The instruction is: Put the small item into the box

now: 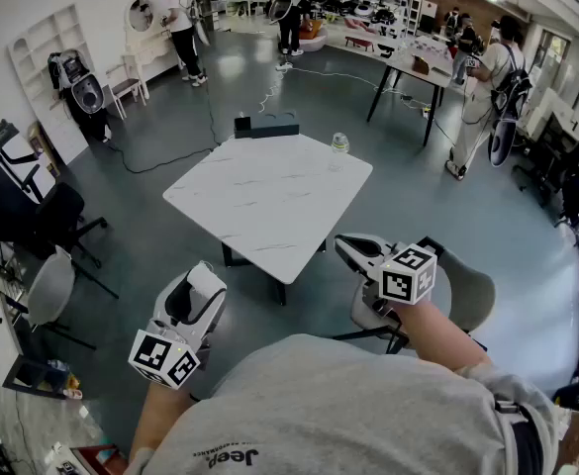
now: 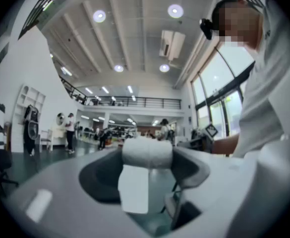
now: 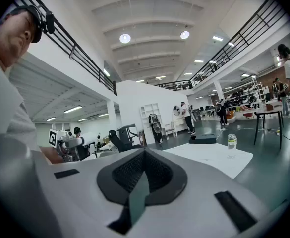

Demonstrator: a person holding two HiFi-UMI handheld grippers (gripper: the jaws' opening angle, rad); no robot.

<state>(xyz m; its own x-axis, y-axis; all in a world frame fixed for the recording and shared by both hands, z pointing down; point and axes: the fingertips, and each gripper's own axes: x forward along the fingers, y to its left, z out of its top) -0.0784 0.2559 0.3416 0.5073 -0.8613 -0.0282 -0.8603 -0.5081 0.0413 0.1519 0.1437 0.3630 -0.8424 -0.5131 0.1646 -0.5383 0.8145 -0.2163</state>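
Note:
A white marble table [image 1: 259, 201] stands in front of me. At its far edge lies a dark box [image 1: 266, 126], seen too in the right gripper view [image 3: 203, 140]. A small clear bottle [image 1: 339, 146] stands on the table's right corner, upright [image 3: 231, 144]. Both grippers hang short of the table's near edge, close to my body. My left gripper [image 1: 205, 277] points upward; its jaws stand apart [image 2: 154, 182], with floor showing through the gap and nothing gripped. My right gripper [image 1: 346, 248] has its jaws together [image 3: 144, 155] and holds nothing.
A grey chair [image 1: 467, 290] sits under my right hand. A black office chair [image 1: 56, 216] and a grey chair [image 1: 47, 290] stand at the left. Several people work by the long table [image 1: 408, 62] at the back. A cable [image 1: 170, 156] runs across the floor.

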